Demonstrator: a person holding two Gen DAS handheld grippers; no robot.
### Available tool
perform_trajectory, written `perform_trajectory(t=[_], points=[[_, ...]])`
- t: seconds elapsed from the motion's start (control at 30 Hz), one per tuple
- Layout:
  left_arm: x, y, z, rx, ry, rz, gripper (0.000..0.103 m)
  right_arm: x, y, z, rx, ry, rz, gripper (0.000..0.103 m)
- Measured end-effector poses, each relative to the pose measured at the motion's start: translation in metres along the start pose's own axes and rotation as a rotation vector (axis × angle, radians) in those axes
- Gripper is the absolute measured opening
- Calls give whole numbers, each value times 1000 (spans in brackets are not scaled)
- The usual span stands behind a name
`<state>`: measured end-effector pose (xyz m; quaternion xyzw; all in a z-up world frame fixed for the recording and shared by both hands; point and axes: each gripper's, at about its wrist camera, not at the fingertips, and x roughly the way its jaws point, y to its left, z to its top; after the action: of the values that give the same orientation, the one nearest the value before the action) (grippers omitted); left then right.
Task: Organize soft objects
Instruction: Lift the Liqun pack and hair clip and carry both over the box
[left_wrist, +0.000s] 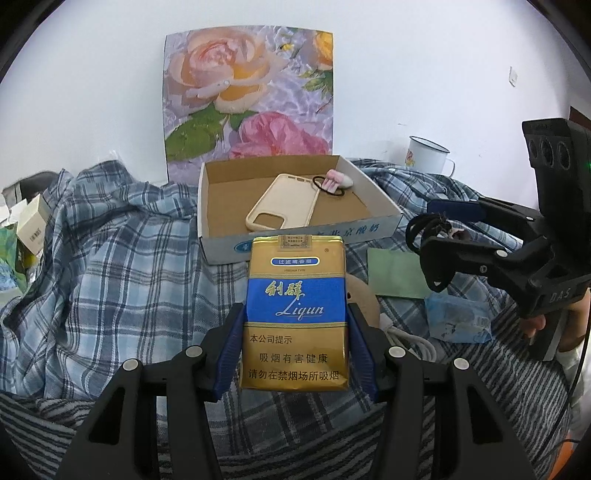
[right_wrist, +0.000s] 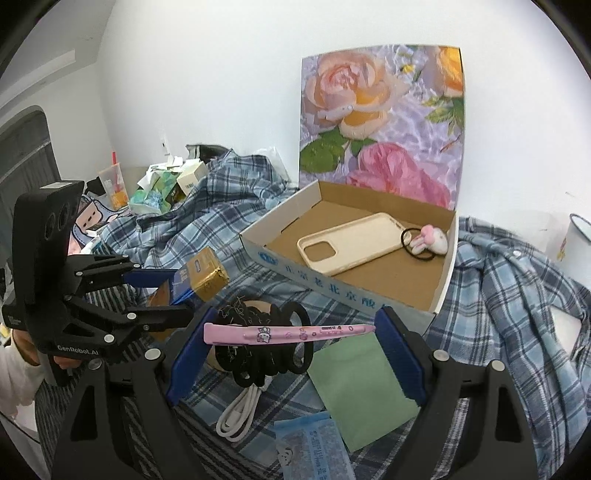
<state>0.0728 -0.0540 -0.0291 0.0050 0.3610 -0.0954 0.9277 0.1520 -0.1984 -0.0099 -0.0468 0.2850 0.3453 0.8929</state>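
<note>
We are carrying both loads toward the cardboard box (left_wrist: 221, 177): left gripper (left_wrist: 295, 350) clamping the cigarette pack (left_wrist: 295, 314), right gripper (right_wrist: 291, 349) pinching the pink hair clip (right_wrist: 280, 332) with black hair ties (right_wrist: 269, 354); next, lowering inside, releasing.

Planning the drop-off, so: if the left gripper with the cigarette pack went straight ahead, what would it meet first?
Most likely the near wall of the cardboard box, just beyond the cigarette pack held in the left gripper. If it rides high enough to clear the wall, the phone case inside comes next; depth is hard to judge.
</note>
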Motion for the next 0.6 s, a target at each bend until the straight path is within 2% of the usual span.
perform_trajectory(t=[0.23,0.6], points=[[-11,-10,4,24,-45,16,56,-13,7,7,-33,-47,-43,86],[-63,-23,30,69,-178,59,56,-50,11,24,-18,-129,-140,86]])
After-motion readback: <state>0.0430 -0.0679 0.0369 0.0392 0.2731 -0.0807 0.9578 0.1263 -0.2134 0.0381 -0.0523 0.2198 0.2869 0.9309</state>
